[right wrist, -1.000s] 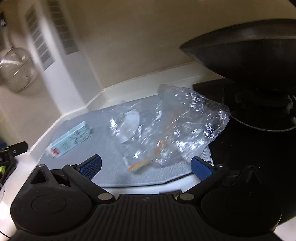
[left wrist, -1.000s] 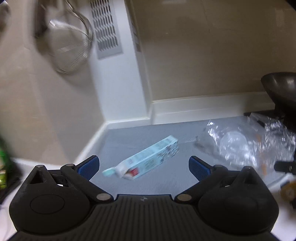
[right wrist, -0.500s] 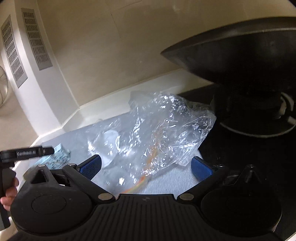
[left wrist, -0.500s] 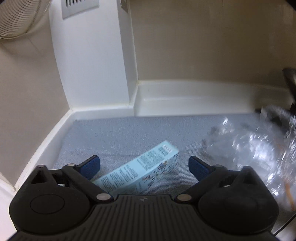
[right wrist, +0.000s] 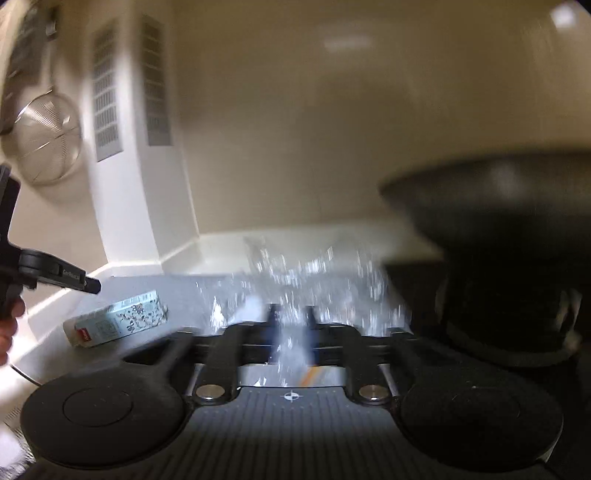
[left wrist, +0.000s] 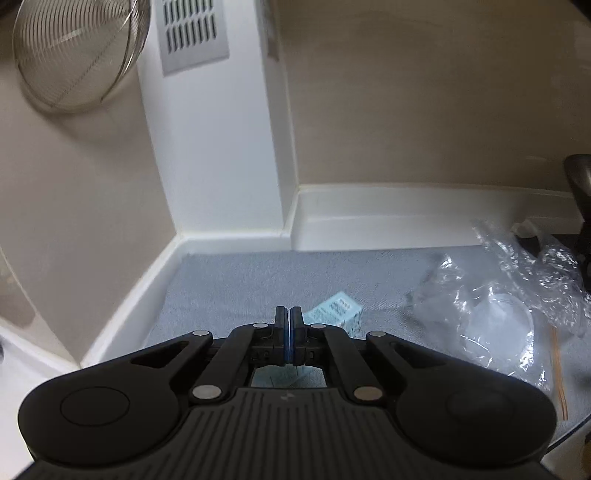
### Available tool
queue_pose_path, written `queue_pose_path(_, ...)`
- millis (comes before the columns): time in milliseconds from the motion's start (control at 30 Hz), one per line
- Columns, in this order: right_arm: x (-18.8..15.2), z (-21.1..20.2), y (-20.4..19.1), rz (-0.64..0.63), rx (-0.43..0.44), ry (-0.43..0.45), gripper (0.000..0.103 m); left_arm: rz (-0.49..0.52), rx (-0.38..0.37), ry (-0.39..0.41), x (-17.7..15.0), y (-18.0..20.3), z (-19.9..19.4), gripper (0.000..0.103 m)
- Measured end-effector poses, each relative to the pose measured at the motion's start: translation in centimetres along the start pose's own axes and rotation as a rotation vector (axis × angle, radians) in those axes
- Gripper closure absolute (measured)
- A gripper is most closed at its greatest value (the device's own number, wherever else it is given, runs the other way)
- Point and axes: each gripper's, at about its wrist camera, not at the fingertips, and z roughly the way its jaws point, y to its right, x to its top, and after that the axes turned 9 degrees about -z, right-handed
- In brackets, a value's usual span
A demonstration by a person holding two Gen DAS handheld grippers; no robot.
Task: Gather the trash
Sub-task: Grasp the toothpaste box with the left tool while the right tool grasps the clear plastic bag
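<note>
On the grey mat (left wrist: 280, 280) in the tabletop corner, the left gripper (left wrist: 289, 325) is sitting with its blue pads pressed together; the pale blue box (left wrist: 334, 314) is lying just beyond and below its tips, and whether the pads are pinching a flap of it cannot be told. From the right wrist view the box (right wrist: 118, 323) is lying flat on the mat, with the left gripper (right wrist: 55, 275) hovering just above it. The right gripper (right wrist: 291, 325) is clenching the clear plastic bag (right wrist: 306, 280), which is bunching between its nearly closed fingers. The bag (left wrist: 509, 306) is resting on the mat right of the box. White walls are enclosing the corner; a wire strainer (left wrist: 74, 55) is hanging beside a vent (left wrist: 192, 33). A dark pan (right wrist: 498, 214) is standing at right. The right wrist view is motion-blurred, so the bag's outline is hard to make out.
</note>
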Motion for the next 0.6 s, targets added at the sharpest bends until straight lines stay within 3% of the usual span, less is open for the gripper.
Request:
queue_pose_path(33,0.5,0.6,-0.2,-0.031,0.001,-0.002,0.014,0.008,-0.005,0.008,-0.2,0.1,-0.2,0.102)
queue_pose_path(133,1.4,3.7,-0.9,-0.136,-0.034,-0.038,0.011,0.059,-0.014,0.000,-0.5,0.3,0.4,0.096)
queue_pose_path(167,1.4,4.9,-1.1,-0.157,-0.043,-0.061,0.011,0.070,-0.020,-0.007,-0.5,0.3,0.8,0.083)
queue_pose_path(200,1.3,6.0,-1.0,-0.170,-0.043,-0.091,0.011,0.079,-0.028,-0.011,-0.6,0.3,1.2,0.057)
queue_pose_path(233,1.2,7.2,-1.1,-0.179,-0.048,-0.126,0.011,0.087,-0.036,-0.014,-0.7,0.4,1.4,0.046)
queue_pose_path(267,1.0,8.4,-1.0,-0.187,-0.053,-0.167,0.013,0.094,-0.039,-0.012,-0.9,0.4,1.6,0.027)
queue_pose_path(300,0.6,9.2,-0.9,-0.182,-0.062,-0.192,0.014,0.104,-0.039,-0.003,-1.1,0.6,2.0,0.022)
queue_pose_path(400,-0.2,9.7,-0.5,-0.143,-0.045,-0.224,0.036,0.148,-0.024,-0.004,-1.5,1.1,3.4,0.022)
queue_pose_path(467,-0.4,9.1,-0.1,-0.117,-0.037,-0.210,0.059,0.179,-0.015,-0.032,-1.7,1.7,4.5,0.024)
queue_pose_path(500,-0.3,8.8,0.1,-0.108,-0.035,-0.198,0.068,0.201,-0.006,-0.049,-1.9,2.0,5.1,0.039)
queue_pose_path(533,-0.3,8.5,0.2,-0.098,-0.026,-0.192,0.087,0.219,0.001,-0.064,-2.1,2.4,5.4,0.048)
queue_pose_path(567,-0.3,8.2,0.3,-0.089,-0.016,-0.185,0.099,0.239,0.021,-0.047,-2.2,2.8,5.2,0.056)
queue_pose_path(600,-0.2,7.6,0.4,-0.083,-0.014,-0.168,0.098,0.248,0.025,-0.031,-2.3,3.1,4.9,0.084)
